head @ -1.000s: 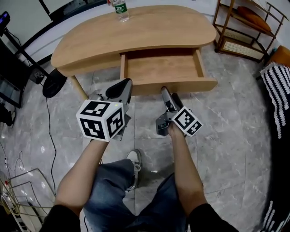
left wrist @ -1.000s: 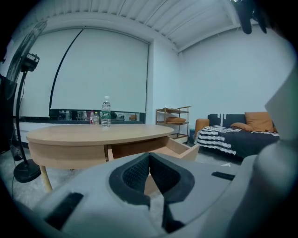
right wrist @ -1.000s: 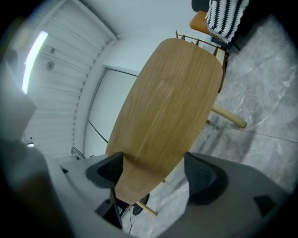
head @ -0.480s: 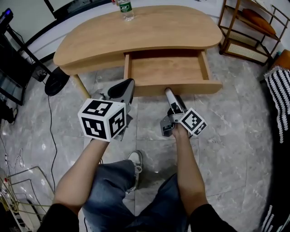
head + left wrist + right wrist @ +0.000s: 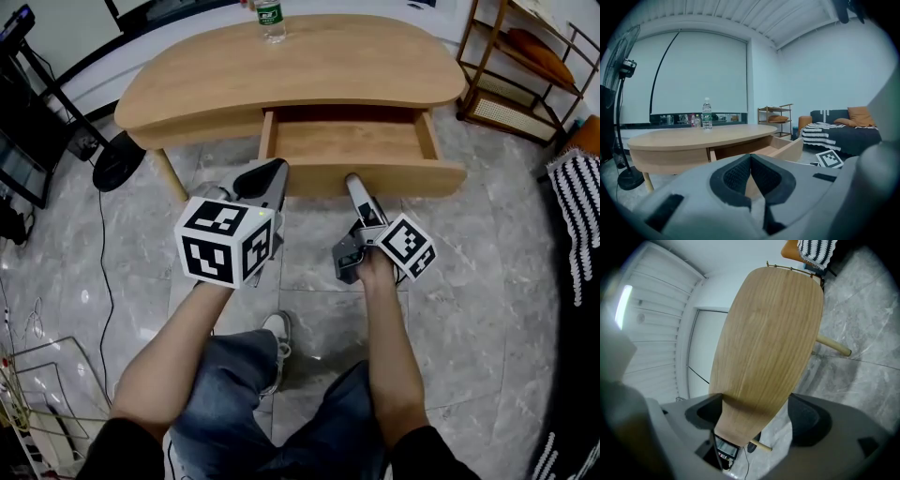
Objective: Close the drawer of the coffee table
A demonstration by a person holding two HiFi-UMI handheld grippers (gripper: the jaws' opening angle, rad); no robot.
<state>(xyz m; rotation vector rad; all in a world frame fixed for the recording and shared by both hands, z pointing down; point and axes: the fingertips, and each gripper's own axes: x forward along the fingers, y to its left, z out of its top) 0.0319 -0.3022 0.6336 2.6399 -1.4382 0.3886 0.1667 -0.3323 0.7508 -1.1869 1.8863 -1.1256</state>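
Observation:
The oval wooden coffee table has its drawer pulled out toward me, empty inside. My right gripper lies rolled on its side, with its tips at the lower edge of the drawer front. In the right gripper view the drawer front fills the space ahead, and the right gripper stands open with nothing held; whether it touches, I cannot tell. My left gripper hangs left of the drawer, apart from it. In the left gripper view its pads meet, so the left gripper is shut and empty.
A water bottle stands at the table's far edge. A fan base sits on the floor at the left and a wooden shelf at the right, beside a striped blanket. The person's legs and a shoe are below the grippers.
The right gripper has rolled a little and stayed at the drawer front. The drawer is as far out as before. The left gripper has kept its place.

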